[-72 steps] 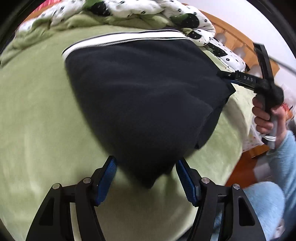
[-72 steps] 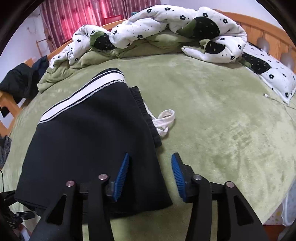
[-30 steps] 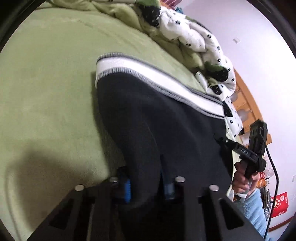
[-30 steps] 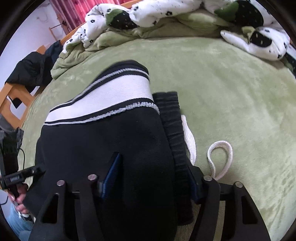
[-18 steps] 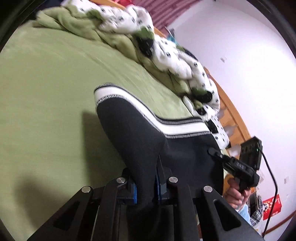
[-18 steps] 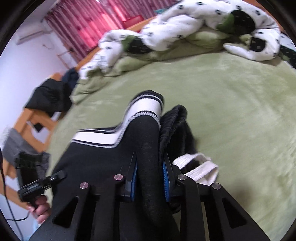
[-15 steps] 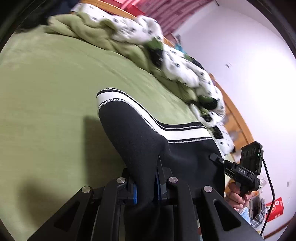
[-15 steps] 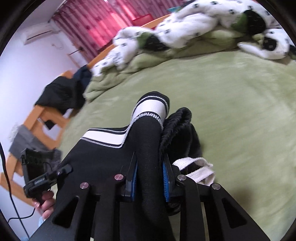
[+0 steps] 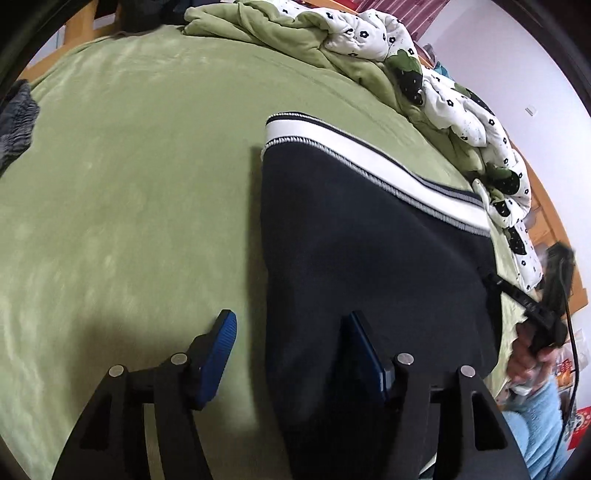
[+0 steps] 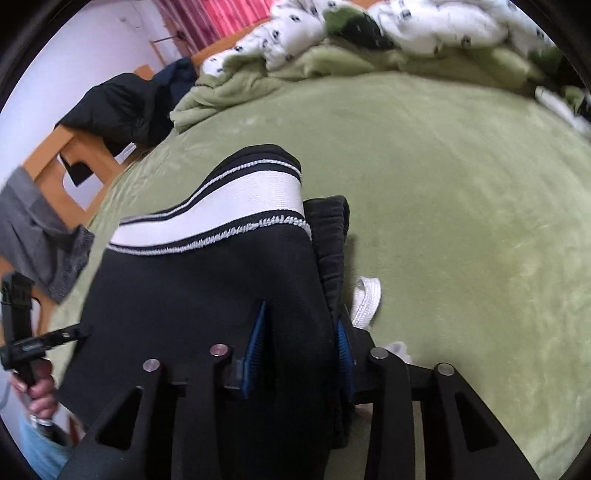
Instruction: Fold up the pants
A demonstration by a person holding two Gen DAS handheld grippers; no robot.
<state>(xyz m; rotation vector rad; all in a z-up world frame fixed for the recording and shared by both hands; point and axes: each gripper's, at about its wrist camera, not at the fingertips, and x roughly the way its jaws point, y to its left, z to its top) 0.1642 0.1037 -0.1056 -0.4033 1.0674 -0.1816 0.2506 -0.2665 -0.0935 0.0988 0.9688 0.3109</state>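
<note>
The black pants (image 9: 369,266) lie folded on the green bed (image 9: 129,184), with the white striped cuff band (image 9: 369,173) at the far edge of the fold. A rumpled quilt (image 9: 369,33), white with a dark flower print, is heaped along the far side of the bed.

Left gripper (image 9: 291,350): jaws opening. The left blue pad (image 9: 218,350) stands clear over bare bedding; the right one sits at the pants' cloth, and the pants' near corner lies between them, not pinched.

Right gripper (image 10: 299,347): jaws opening, with a ridge of the pants between the pads. The cloth appears to fill the gap, though whether the pads press on it cannot be told for certain from this close, shadowed view. A white drawstring (image 10: 365,299) shows just beside the right pad.

A dark jacket (image 10: 122,107) hangs over a wooden chair (image 10: 74,162) past the bed's edge.
</note>
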